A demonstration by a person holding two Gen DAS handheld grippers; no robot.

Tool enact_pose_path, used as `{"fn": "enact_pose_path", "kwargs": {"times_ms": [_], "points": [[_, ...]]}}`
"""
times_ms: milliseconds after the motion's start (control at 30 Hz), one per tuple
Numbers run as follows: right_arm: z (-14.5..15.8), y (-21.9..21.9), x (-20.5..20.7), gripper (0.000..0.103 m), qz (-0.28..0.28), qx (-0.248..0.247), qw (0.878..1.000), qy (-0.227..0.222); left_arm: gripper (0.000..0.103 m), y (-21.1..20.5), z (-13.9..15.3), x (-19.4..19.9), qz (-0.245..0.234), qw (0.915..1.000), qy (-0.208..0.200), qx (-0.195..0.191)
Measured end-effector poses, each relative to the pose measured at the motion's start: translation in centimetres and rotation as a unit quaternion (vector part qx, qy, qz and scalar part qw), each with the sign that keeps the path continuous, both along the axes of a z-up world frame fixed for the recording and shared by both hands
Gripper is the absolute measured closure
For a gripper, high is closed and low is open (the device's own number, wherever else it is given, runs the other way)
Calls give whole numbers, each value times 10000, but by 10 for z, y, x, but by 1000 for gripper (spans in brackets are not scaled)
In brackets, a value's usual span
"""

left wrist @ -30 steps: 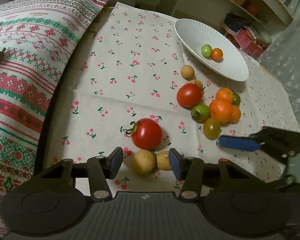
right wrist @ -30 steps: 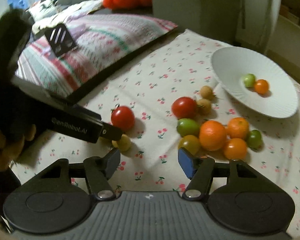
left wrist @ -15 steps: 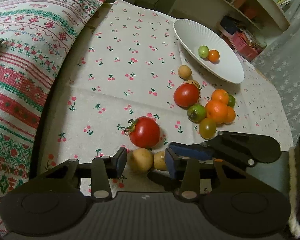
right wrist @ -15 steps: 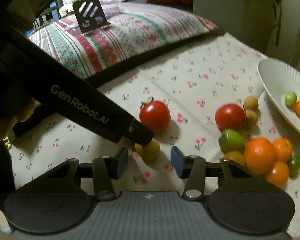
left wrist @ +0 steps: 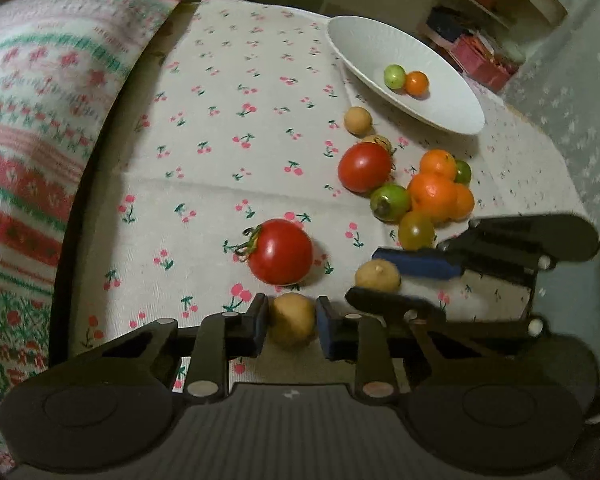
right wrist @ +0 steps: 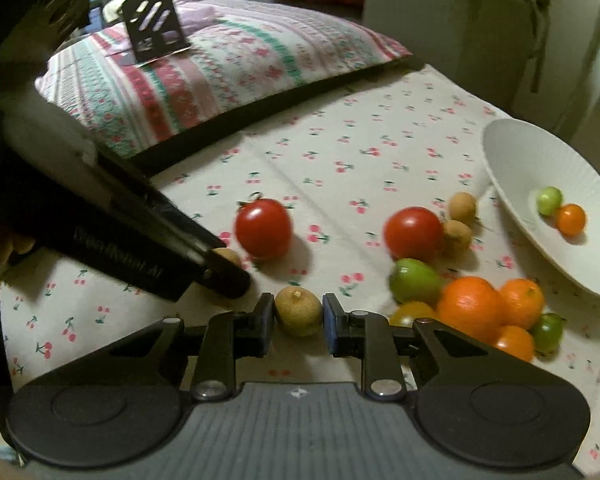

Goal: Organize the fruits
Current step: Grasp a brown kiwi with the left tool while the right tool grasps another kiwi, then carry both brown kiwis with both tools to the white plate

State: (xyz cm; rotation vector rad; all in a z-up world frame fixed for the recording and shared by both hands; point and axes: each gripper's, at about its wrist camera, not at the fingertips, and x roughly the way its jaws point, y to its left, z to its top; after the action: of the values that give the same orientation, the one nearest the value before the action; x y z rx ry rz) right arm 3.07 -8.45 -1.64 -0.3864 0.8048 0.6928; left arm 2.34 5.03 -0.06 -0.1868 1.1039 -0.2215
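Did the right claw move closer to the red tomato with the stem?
Yes. In the left wrist view the right claw slid leftward toward the stemmed tomato; its jaws have just closed on a tan fruit.

Glossy smooth tomato (left wrist: 280, 251); matt cloth tablecloth (left wrist: 228, 120); ribbed white plate (left wrist: 364, 48).

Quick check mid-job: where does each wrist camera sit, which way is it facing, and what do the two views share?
Left wrist: on the left gripper, angled down over the tablecloth toward the white plate; its jaws are shut on a tan fruit.
Right wrist: on the right gripper, angled down toward the pillow; shut on the other tan fruit, a hand at left.
Shared: each shows the other gripper, both red tomatoes, the plate.
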Motion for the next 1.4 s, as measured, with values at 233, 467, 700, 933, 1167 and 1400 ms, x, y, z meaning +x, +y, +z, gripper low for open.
{"fn": "enact_pose_path", "kwargs": {"times_ms": [233,467,700,933,1167,1400], "points": [[6,-9,4,80,-134,77,9999,37,92,-6,10,-4,-147,9998,-132,-31],[20,-25,14,80,-440,362,9983,107,91,0,32,-1,-52,9988,-476,-131],[65,-75,33,80,-1155,1088,9870,-250,91,19,58,11,386,9950,-908,-170],[78,-95,37,80,-1408,1339,9804,-307,91,2,61,17,287,9948,-972,-99],[80,-102,43,80,-1631,1378,9765,-271,92,-26,65,35,157,9933,-1145,57],[77,-124,54,80,-2094,1315,9687,-199,91,-54,60,58,-10,9927,-1204,93]]}}
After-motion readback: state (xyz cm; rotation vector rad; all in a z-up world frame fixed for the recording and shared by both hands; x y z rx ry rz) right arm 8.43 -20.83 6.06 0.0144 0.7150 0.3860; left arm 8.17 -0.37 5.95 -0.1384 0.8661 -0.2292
